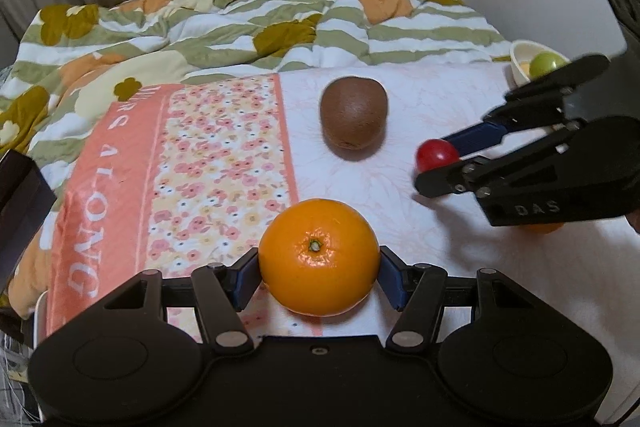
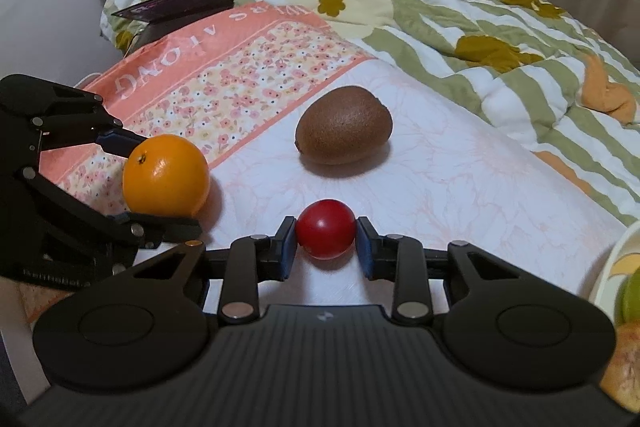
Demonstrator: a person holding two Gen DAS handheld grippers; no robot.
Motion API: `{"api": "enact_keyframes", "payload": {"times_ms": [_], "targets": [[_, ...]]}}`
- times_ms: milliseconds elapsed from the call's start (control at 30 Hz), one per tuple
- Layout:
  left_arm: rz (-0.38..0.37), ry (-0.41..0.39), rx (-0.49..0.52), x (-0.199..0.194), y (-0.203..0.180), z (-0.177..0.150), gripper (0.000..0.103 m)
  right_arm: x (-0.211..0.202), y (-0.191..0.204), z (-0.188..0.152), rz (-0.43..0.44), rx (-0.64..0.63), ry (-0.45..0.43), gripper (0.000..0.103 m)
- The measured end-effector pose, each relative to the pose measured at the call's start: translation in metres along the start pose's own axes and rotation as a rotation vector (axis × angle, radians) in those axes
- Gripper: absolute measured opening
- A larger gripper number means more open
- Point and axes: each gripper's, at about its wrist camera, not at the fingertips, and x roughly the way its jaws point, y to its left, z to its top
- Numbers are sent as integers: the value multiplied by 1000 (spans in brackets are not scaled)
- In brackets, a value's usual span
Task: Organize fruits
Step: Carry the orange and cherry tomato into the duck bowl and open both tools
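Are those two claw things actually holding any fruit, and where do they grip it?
Yes. The left gripper clamps the orange by its sides; the right gripper pinches the small red fruit by its sides.

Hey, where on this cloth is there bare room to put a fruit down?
Free: the white cloth right of the kiwi, up to the striped quilt; also the floral band left of the kiwi. Crowded: the near strip, where the left gripper clamps the orange, the right gripper clamps the red fruit, and the bowl sits at the right edge.
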Motion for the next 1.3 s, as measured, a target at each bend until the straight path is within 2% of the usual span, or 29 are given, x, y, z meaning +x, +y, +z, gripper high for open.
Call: {"api": "enact_keyframes", "payload": {"times_ms": [200,433,767,967,1100,1300], "targets": [[-15,-41,6,-23,4,1,65,-22,8,-1,-34,48,-26,47],[-67,-97,0,-56,5,3,65,-73,16,-3,-85,178,-108,47],[-160,-195,68,-90,-11,16,65,-144,30,-29,-237,339,-180,47],[-183,-243,136,-103,-38,24,65,-180,24,-55,-284,434,-218,47],[-204,-243,139,-106,-64,31,65,-200,15,-77,-293,453,-228,47],[-196,-267,118,-107,-110,46,65,-228,-17,-106,-314,463,-231,47]]}}
